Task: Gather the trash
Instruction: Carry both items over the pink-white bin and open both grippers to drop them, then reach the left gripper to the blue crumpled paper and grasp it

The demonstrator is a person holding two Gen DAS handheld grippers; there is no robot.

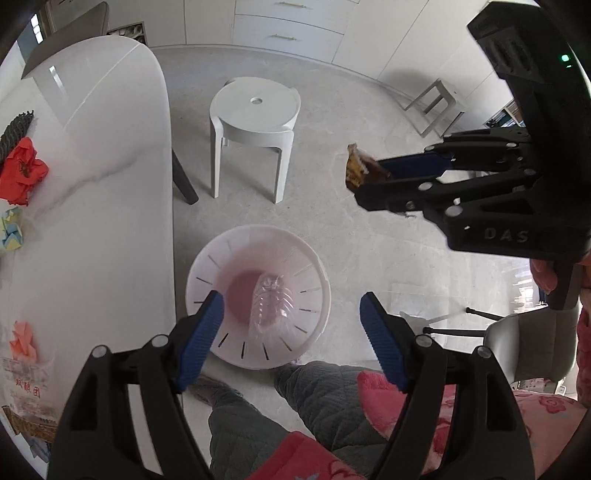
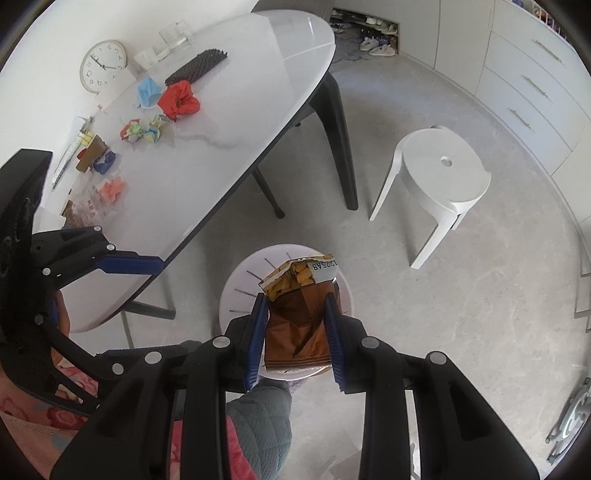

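Note:
A white slotted trash bin [image 1: 207, 269] stands on the floor beside the table, with a crushed clear plastic bottle [image 1: 271, 302] inside. My left gripper [image 1: 291, 317] is open and empty, held above the bin. My right gripper [image 2: 295, 306] is shut on a brown snack wrapper [image 2: 299, 317] and holds it over the bin [image 2: 240, 291]. In the left wrist view the right gripper [image 1: 373, 181] with the wrapper [image 1: 356, 168] is to the right of the bin. Crumpled paper trash lies on the white table [image 2: 236, 110]: a red piece [image 2: 179, 99], a blue one [image 2: 147, 92], multicoloured ones [image 2: 144, 129].
A white stool [image 2: 439, 177] stands on the floor right of the table. White drawers [image 2: 528, 81] line the far wall. A clock [image 2: 103, 64], glasses [image 2: 173, 35] and a black mat [image 2: 195, 66] are at the table's far end. My legs [image 1: 258, 417] are below the bin.

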